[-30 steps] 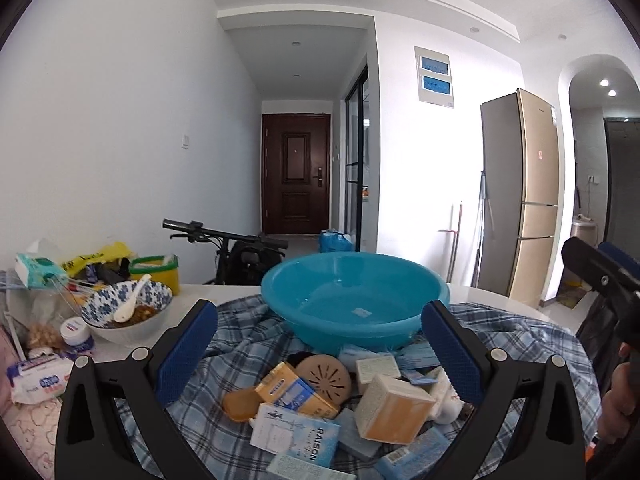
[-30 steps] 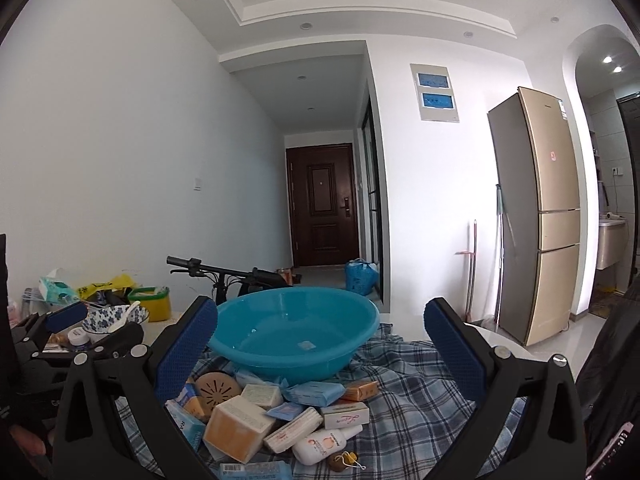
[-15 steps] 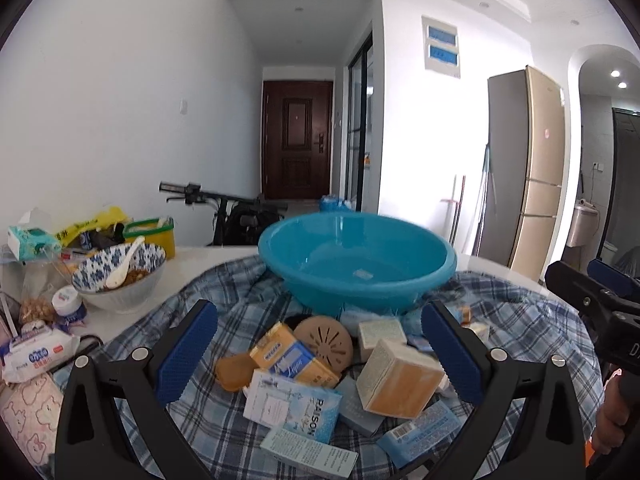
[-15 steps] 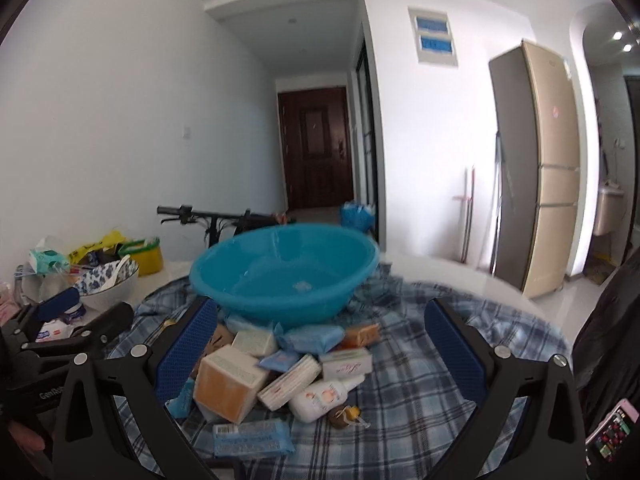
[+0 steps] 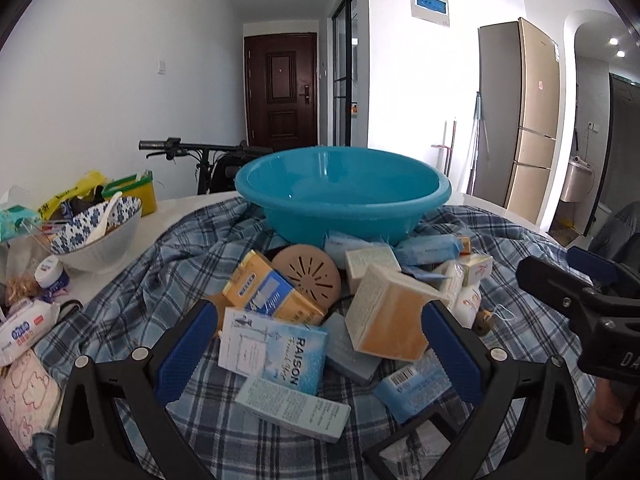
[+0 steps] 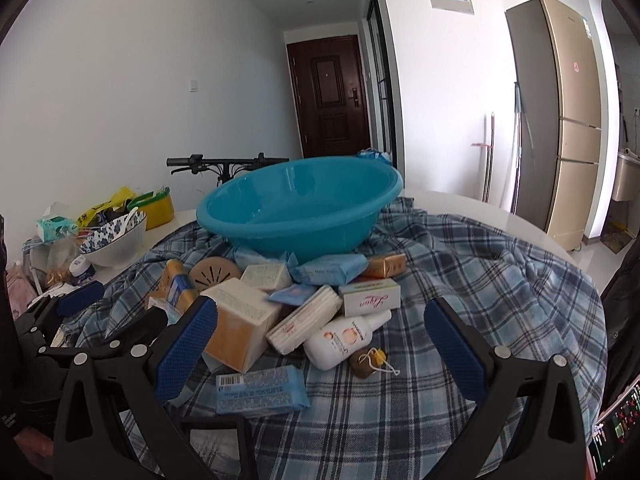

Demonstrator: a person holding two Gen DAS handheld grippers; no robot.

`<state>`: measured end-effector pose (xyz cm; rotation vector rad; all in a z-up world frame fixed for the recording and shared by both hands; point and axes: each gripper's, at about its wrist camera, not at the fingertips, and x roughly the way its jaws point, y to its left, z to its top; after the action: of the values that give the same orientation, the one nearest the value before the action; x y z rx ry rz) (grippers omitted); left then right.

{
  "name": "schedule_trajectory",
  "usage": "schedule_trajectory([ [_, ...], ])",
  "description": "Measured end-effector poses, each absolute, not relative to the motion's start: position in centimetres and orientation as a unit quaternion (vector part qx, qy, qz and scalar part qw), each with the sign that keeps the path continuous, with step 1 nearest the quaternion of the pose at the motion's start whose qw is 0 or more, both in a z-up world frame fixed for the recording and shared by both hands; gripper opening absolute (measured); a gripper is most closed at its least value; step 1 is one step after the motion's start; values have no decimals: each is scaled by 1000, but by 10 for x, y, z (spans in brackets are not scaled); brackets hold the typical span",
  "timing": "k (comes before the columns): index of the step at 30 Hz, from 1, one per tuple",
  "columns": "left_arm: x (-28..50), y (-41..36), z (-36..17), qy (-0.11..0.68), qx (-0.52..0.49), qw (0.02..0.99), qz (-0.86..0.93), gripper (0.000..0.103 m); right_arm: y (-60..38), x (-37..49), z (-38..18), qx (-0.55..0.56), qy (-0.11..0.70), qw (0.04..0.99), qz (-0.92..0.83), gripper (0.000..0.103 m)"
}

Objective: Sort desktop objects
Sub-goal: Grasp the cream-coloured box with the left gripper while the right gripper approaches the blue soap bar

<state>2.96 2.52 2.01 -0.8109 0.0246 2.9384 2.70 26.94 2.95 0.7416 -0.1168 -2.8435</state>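
I see one blue basin on the plaid cloth, nothing visible inside it. The heap of boxes and packets lies against its near side; too overlapped to count. One patterned bowl at left holds one white spoon. My left gripper and right gripper both stand spread, holding nothing.

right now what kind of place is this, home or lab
Most likely a home, an apartment's dining area: a tall fridge, a dark entrance door down a hallway, and a bowl with a spoon on the cluttered table.
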Motion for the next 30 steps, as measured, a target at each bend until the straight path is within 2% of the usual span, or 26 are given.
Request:
schedule_trajectory([
  [8, 24, 17, 5, -4, -300, 25, 954, 103, 270, 21, 8, 293, -49, 105, -949, 103],
  [13, 29, 19, 3, 16, -282, 2, 959, 103, 272, 18, 3, 303, -56, 107, -945, 103],
  [20, 35, 17, 5, 12, -270, 15, 963, 103, 269, 18, 1, 301, -53, 108, -946, 103],
  [30, 31, 14, -4, -1, -305, 34, 952, 103, 278, 15, -1, 304, -65, 98, -946, 103],
])
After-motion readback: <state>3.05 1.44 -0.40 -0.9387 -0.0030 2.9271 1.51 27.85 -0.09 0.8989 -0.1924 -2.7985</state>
